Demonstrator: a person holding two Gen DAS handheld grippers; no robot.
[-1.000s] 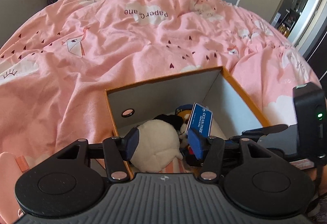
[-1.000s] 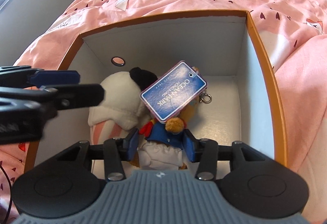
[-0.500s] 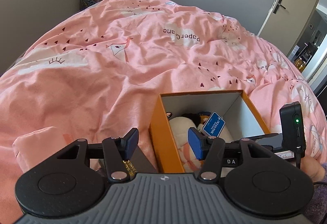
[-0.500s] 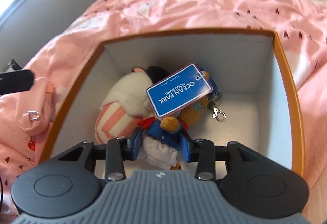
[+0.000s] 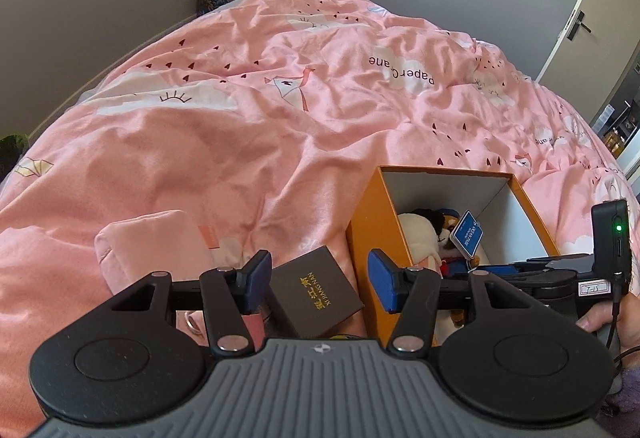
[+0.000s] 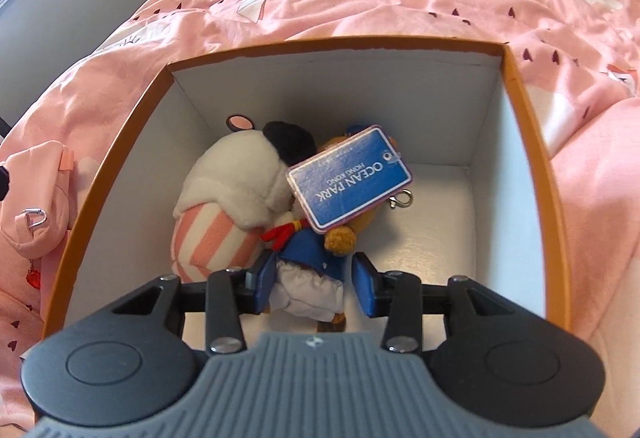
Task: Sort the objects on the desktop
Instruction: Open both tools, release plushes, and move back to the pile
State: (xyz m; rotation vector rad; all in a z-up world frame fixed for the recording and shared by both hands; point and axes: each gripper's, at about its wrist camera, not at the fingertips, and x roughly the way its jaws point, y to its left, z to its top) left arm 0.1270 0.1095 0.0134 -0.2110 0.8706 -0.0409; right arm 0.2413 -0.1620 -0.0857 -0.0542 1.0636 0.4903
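Down in the lower middle of the right wrist view, my right gripper (image 6: 315,288) straddles the small brown plush doll in a blue jacket and white skirt (image 6: 310,270); its jaws are opening, with the doll between the blue pads, so I judge I am letting it go inside the orange cardboard box with white inner walls (image 6: 524,110). It lies against the white-and-pink striped plush toy (image 6: 224,214), its blue "Ocean Park" tag (image 6: 350,182) propped on top, because soft toys seem to be gathered here. My left gripper (image 5: 318,278) hangs wide open and empty at the lower centre of its view, over the dark brown square box with gold lettering (image 5: 316,290) on the pink printed duvet (image 5: 280,118), probably the next pick. A pink fabric pouch (image 5: 156,242) waits at lower left.
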